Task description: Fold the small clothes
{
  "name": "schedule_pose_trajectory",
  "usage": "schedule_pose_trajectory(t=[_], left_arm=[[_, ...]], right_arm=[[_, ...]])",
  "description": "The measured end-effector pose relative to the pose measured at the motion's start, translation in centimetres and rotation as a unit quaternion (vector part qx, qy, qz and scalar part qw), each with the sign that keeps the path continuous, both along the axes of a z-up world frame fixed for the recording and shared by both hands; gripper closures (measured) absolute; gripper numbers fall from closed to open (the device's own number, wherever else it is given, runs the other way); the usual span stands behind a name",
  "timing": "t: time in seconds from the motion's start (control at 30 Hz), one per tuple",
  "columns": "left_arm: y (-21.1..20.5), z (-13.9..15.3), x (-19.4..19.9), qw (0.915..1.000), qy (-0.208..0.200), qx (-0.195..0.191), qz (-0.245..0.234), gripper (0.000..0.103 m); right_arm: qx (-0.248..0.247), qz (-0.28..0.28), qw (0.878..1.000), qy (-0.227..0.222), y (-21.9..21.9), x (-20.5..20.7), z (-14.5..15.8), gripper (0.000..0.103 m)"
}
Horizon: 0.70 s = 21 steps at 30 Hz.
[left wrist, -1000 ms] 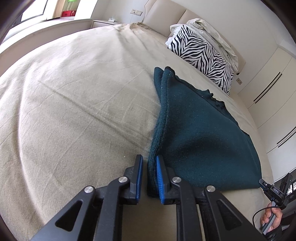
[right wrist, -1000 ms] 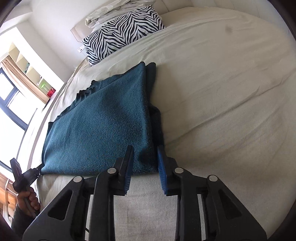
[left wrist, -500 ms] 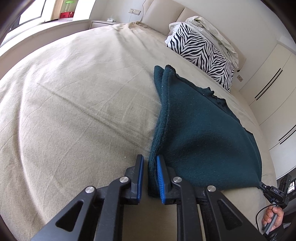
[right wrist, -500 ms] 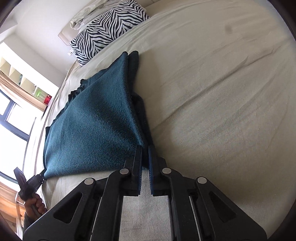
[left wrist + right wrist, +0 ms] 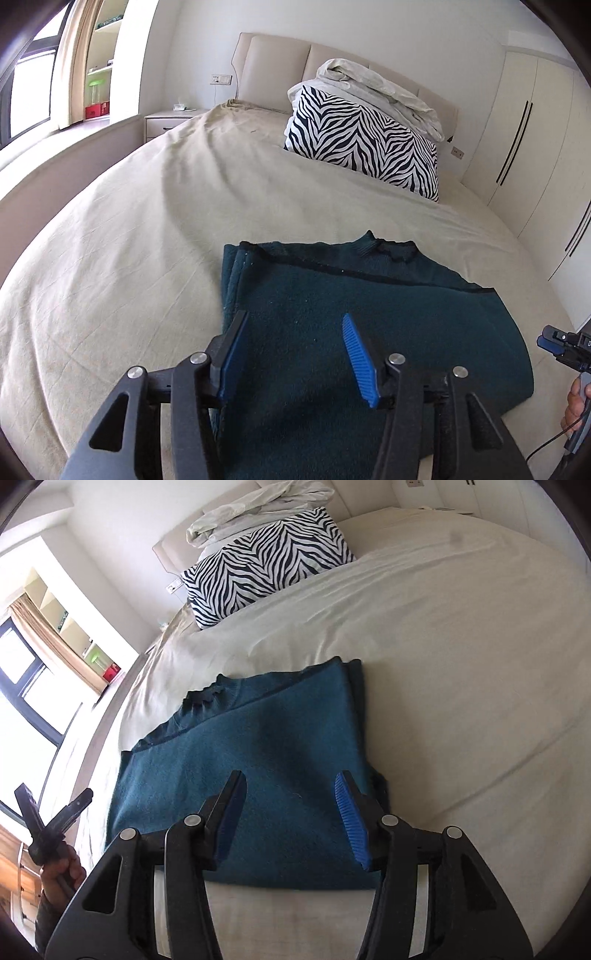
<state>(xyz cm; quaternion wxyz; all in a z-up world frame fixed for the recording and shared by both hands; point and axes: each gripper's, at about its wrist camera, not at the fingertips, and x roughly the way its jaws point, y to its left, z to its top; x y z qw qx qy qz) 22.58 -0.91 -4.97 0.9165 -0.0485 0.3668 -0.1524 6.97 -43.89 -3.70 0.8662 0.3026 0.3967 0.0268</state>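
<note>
I have both grippers over the dark teal sweater [image 5: 351, 332], which lies folded flat on the bed [image 5: 147, 240]. Its fleecy top layer is smooth, and at the far end a dark seam runs across, with the ribbed collar [image 5: 388, 247] peeking out beyond it. The doubled edges stack along the side past my left gripper's outer finger, showing several layers.

My left gripper [image 5: 293, 352] has its jaws spread wide with nothing between them; the sweater fills the space under and ahead of them. My right gripper [image 5: 290, 812] is likewise wide open and holding nothing, and the sweater's near hem runs just under its jaws, its right-hand folded edge lying beneath the right finger.

Far ahead of both jaws sit a zebra-print pillow [image 5: 365, 144] and a crumpled pale duvet [image 5: 380, 92] against the headboard [image 5: 277, 70].
</note>
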Motion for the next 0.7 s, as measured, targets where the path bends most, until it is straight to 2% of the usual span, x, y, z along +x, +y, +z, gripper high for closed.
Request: schedule_pose_trajectory(t=[0.03,0.1,0.2,0.3,0.37,0.4,0.47,0.53,0.6,0.7], left_arm=[[-1.1,-0.4,1.1,1.0,0.002,0.008,-0.002,0.048],[-2.8,-1.3,3.0,0.9997,0.006,0.021,-0.005,0.048],[-4.4,-3.1,5.6,0.9977,0.007,0.067,0.008,0.048],[-4.4,-5.2,7.7,0.9953,0.027,0.09,0.023,0.047],[-3.8,-6.4,8.1,0.9964,0.031,0.077,0.021,0.042],[-3.7,-6.7,7.9,0.9969,0.026,0.071,0.02,0.042],[-3.6,-6.7,7.7,0.9971,0.022,0.071,0.017,0.042],[-3.8,-6.8,7.7,0.9968,0.021,0.076,0.016,0.041],[-3.9,-6.9,7.6,0.9966,0.017,0.079,0.015,0.04],[-3.8,-7.1,7.5,0.9971,0.013,0.073,0.015,0.039]], right_arm=[[0.021,0.022,1.0,-0.005,1.3,2.1,-0.2,0.053],[0.028,0.047,0.998,-0.005,3.7,5.7,-1.0,0.053],[0.11,0.074,0.991,-0.024,6.4,9.9,-2.8,0.053],[0.145,0.068,0.987,-0.027,8.0,12.8,-4.9,0.053],[0.154,0.054,0.987,-0.005,7.9,14.1,-6.9,0.055],[0.159,0.045,0.986,0.0,7.3,14.4,-7.9,0.057],[0.183,0.04,0.982,-0.012,5.8,14.2,-8.9,0.076],[0.192,0.03,0.98,-0.036,3.9,13.2,-9.0,0.077],[0.163,-0.007,0.986,-0.042,1.4,11.9,-8.9,0.077],[0.189,-0.071,0.978,-0.056,-3.1,9.7,-9.7,0.077]])
